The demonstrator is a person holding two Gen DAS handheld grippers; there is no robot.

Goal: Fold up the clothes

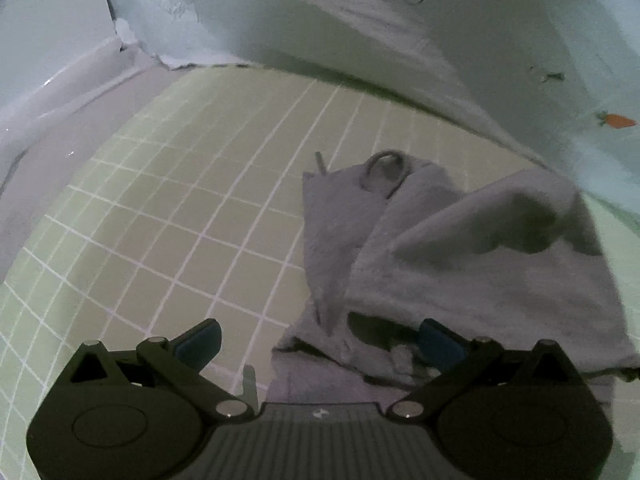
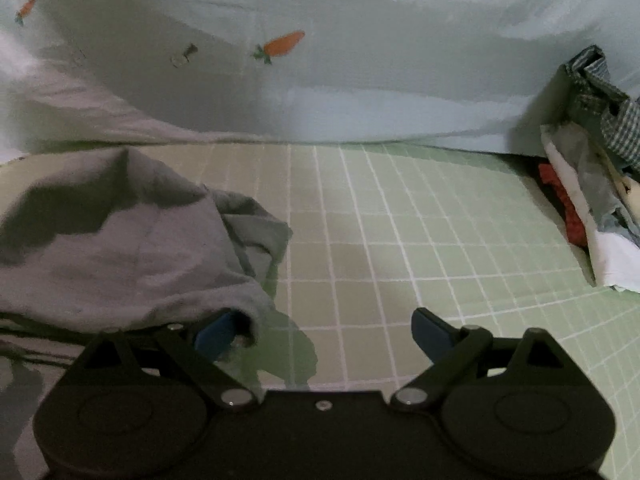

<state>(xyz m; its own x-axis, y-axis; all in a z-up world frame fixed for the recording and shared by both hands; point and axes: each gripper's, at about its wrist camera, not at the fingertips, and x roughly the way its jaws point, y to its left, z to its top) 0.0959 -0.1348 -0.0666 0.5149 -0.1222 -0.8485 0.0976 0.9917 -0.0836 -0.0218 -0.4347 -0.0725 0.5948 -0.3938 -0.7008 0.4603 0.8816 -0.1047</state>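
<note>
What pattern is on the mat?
Green mat with a white grid; clearest in the right wrist view.

No readable text, labels, brands or numbers in either wrist view.

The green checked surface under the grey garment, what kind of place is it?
Probably a bed at home: a green grid-checked mat, a pale carrot-print sheet behind, and a pile of mixed clothes beside the crumpled grey garment.

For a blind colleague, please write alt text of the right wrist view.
An open hand-held gripper hovers over a green checked mat; crumpled grey clothing lies at its left finger. Mixed clothes are piled at right.
</note>
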